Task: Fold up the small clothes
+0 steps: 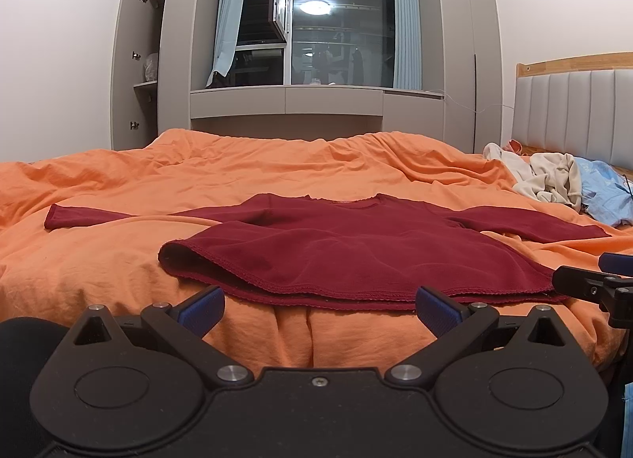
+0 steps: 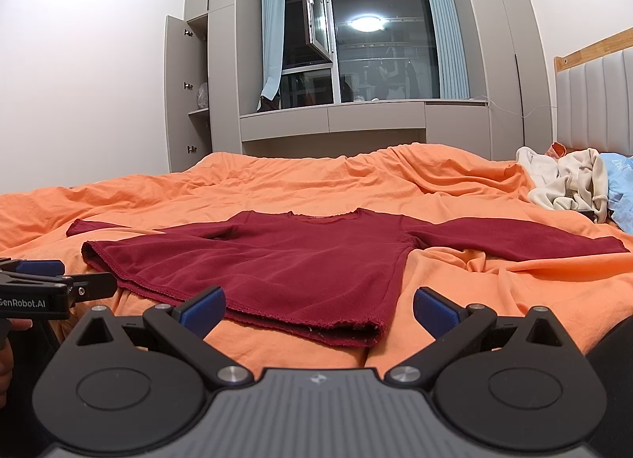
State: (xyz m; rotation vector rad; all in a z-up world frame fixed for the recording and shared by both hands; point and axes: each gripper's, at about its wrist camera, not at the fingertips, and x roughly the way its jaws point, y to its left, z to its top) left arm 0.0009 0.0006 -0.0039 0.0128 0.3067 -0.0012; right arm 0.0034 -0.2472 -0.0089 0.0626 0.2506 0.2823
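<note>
A dark red long-sleeved shirt (image 1: pixel 336 248) lies spread flat on the orange bed cover (image 1: pixel 118 260), sleeves out to both sides, hem toward me. It also shows in the right wrist view (image 2: pixel 285 260). My left gripper (image 1: pixel 318 309) is open and empty, just short of the hem. My right gripper (image 2: pixel 318 309) is open and empty, just short of the hem's right corner. The right gripper shows at the right edge of the left wrist view (image 1: pixel 593 280), the left gripper at the left edge of the right wrist view (image 2: pixel 59 284).
A heap of cream clothes (image 2: pixel 569 181) and a light blue garment (image 2: pixel 621 193) lie at the far right by the padded headboard (image 2: pixel 593 102). A window and grey cupboards (image 2: pixel 356 62) stand beyond the bed, one cupboard door (image 2: pixel 178 94) open.
</note>
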